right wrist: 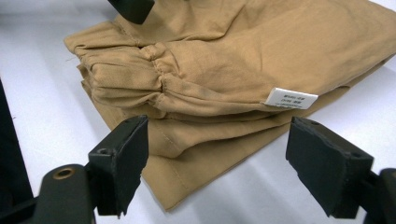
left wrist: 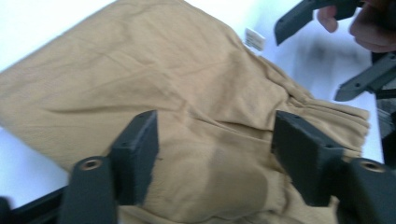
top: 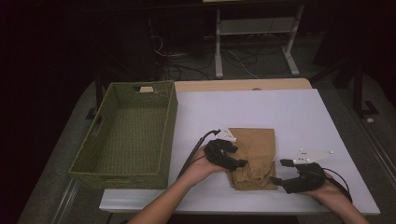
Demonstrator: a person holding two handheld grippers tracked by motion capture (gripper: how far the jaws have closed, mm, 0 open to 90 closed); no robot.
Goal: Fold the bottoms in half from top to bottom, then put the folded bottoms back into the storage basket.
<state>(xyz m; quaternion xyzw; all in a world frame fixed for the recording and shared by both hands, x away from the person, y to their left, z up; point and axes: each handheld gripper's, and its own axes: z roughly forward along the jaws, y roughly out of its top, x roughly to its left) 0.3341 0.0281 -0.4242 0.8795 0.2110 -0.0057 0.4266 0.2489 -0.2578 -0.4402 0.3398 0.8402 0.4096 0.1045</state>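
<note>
Cloth (top: 252, 156): folded tan, flat on the tabletop (top: 289, 112); lying between both sets of fingers
Left gripper (top: 233, 161): fingers apart over the cloth, gripping nothing
Right gripper (top: 279, 171): fingers spread just beside the gathered edge, empty
Label (right wrist: 291, 98): white, facing the right fingers
Basket (top: 93, 154): well left

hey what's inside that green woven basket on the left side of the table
The green woven basket looks empty: its woven floor shows bare. The strip just behind its near wall is hidden. The folded tan garment lies outside it, on the white table.
</note>
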